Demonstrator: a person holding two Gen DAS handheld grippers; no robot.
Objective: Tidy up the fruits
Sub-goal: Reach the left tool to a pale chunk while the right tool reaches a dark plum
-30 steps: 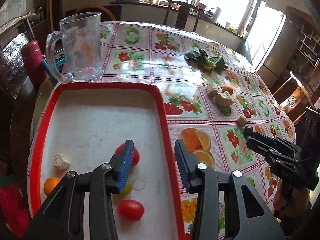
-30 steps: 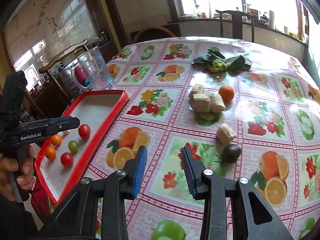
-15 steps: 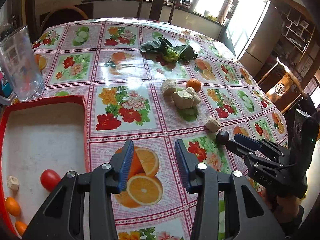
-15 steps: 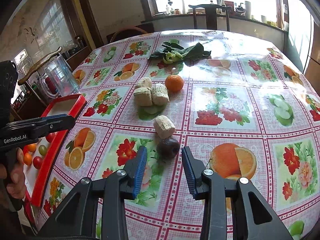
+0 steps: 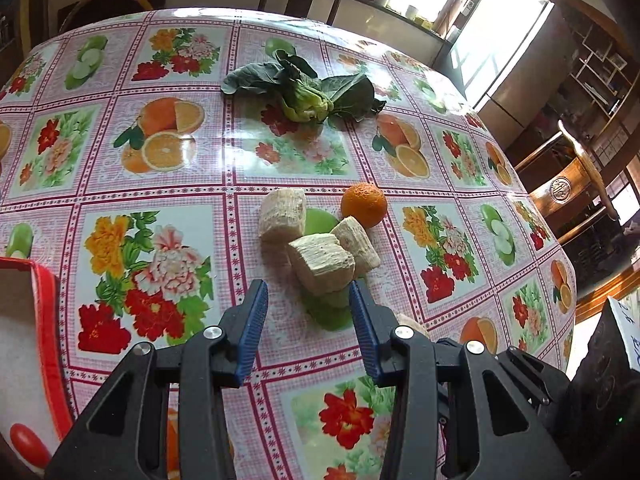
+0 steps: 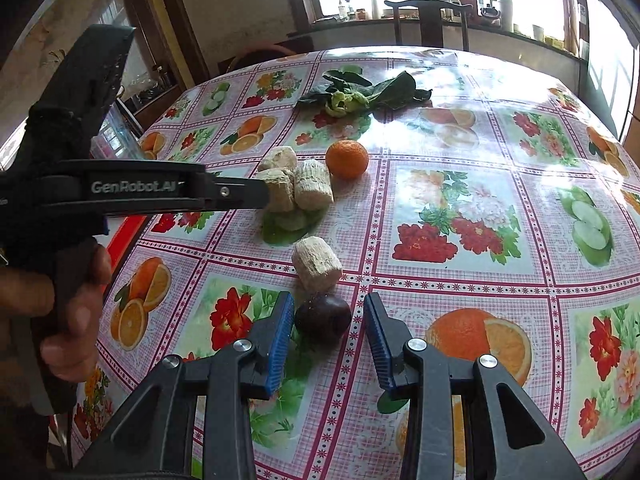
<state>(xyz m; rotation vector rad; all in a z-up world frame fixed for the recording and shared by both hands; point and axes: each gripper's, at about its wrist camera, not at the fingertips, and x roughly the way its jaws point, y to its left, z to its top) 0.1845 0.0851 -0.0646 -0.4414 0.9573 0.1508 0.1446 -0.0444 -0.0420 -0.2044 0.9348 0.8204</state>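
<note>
My left gripper point(image 5: 307, 300) is open and empty, its tips just short of a pile of pale fibrous chunks point(image 5: 320, 264) lying on the flowered tablecloth. A small orange point(image 5: 364, 205) sits right behind the pile. In the right wrist view, my right gripper point(image 6: 329, 316) stands open low over the table, and a dark round fruit point(image 6: 323, 316) lies between its fingertips with a gap on the right side. A single pale chunk point(image 6: 316, 264) rests just beyond that fruit. There too, the left gripper point(image 6: 260, 198) reaches the pile point(image 6: 304, 192) from the left, beside the orange point(image 6: 347, 159).
A red-rimmed tray point(image 5: 44, 320) with a red tomato point(image 5: 24, 440) lies at the left table edge. Leafy greens point(image 5: 304, 92) lie farther back. Wooden chairs stand around the round table, and a person's hand point(image 6: 76, 308) holds the left gripper's handle.
The left gripper has swung from over the tray to the right, up to the pale chunks. The right gripper has come forward and down until the dark fruit sits between its fingers.
</note>
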